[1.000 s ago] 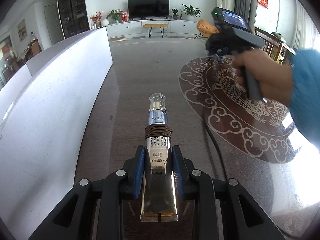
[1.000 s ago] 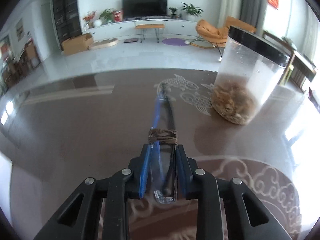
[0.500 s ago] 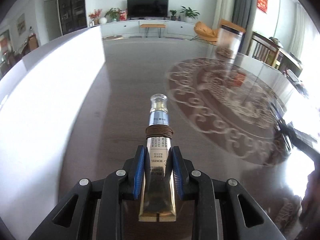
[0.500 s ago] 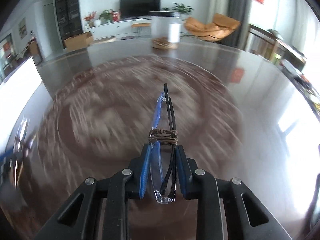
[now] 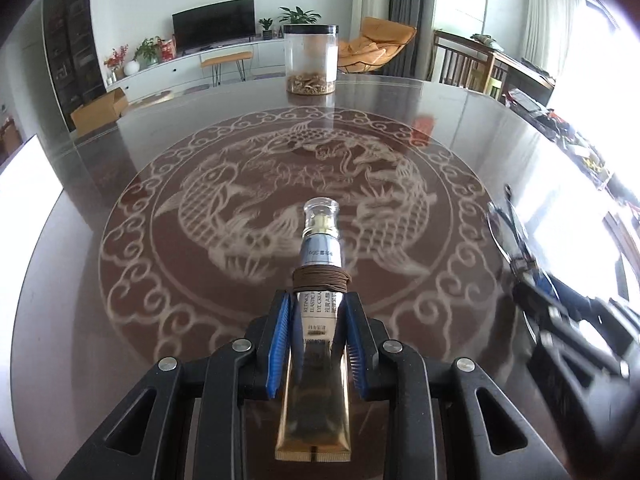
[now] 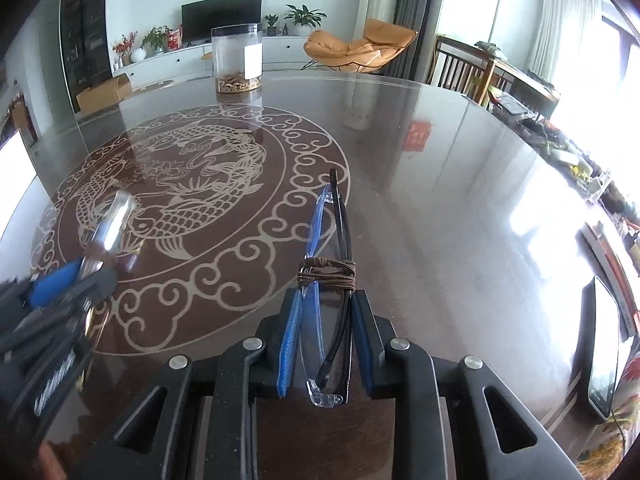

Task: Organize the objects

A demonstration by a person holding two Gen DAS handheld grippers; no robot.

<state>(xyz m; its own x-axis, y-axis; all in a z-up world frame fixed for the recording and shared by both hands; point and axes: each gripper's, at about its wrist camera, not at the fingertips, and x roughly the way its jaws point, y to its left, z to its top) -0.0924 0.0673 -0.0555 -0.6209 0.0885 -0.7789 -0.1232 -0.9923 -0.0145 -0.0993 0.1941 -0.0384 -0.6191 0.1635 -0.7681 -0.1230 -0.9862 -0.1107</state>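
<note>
My left gripper [image 5: 318, 306] is shut on a gold cream tube [image 5: 316, 380] with a silver neck and clear cap, held above the carved round table. A brown cord is wound around the tube just past the pads. My right gripper [image 6: 325, 300] is shut on folded glasses [image 6: 332, 240] with a blue and black frame, also bound with brown cord. In the left wrist view the glasses [image 5: 508, 236] and right gripper [image 5: 532, 296] appear at the right, blurred. In the right wrist view the tube [image 6: 108, 228] and left gripper [image 6: 76, 280] appear at the left.
A clear jar [image 5: 311, 60] with a black lid and brownish contents stands at the table's far side, also seen as the jar [image 6: 238, 58] in the right wrist view. A dark tablet-like device [image 6: 602, 344] lies at the right edge. Chairs and clutter line the right side.
Both grippers have swung across the table with their loads; the carved medallion now sits centred under the left one and the jar has receded far from the right one. Both grips are unchanged.
</note>
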